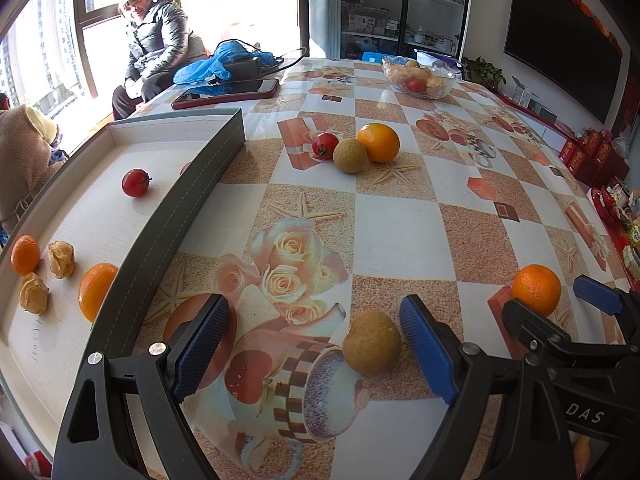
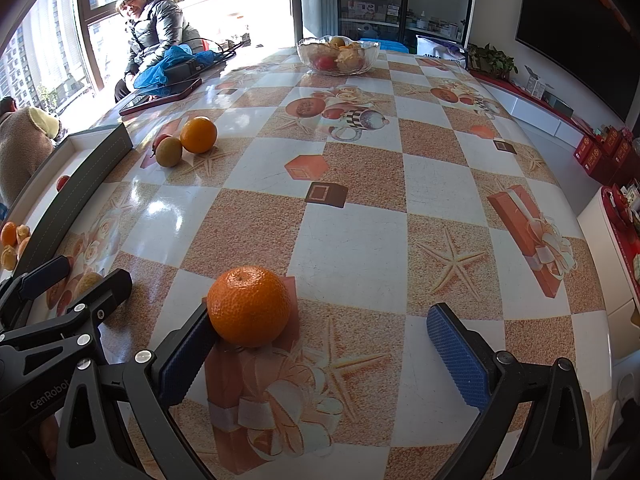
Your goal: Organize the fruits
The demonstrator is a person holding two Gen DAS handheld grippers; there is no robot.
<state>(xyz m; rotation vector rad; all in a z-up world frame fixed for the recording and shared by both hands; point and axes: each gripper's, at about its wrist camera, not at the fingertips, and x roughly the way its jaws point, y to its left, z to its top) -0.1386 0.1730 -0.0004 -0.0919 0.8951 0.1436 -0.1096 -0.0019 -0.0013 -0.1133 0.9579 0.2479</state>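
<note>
Sunlit dining room, long table (image 2: 360,216) under a glossy printed oilcloth, grey-walled tray (image 1: 192,184) as landmark along its left edge. Inside the tray: two oranges, two papery husked fruits, a cherry tomato. Just right of the tray's near end, left gripper (image 1: 316,348) spread wide, a round tan fruit (image 1: 372,342) lying between its blue pads, close to the right one, not pinched. Further right of the tray, right gripper (image 2: 320,344) equally wide, nothing held, a mandarin (image 2: 250,306) resting against its left pad, well clear of the right one. Likely light and firm, both fruits; round and prone to roll on the slick cloth, so best taken across the widest middle, gently enough not to bruise. Beyond the tray's far corner, a loose cluster: orange (image 1: 378,142), tan fruit (image 1: 350,155), tomato (image 1: 325,145), touching one another. Further back, a phone (image 1: 228,94), blue cloth, glass bowl (image 2: 338,56) of fruit. Between grippers and tray, only the tray wall to clear.
</note>
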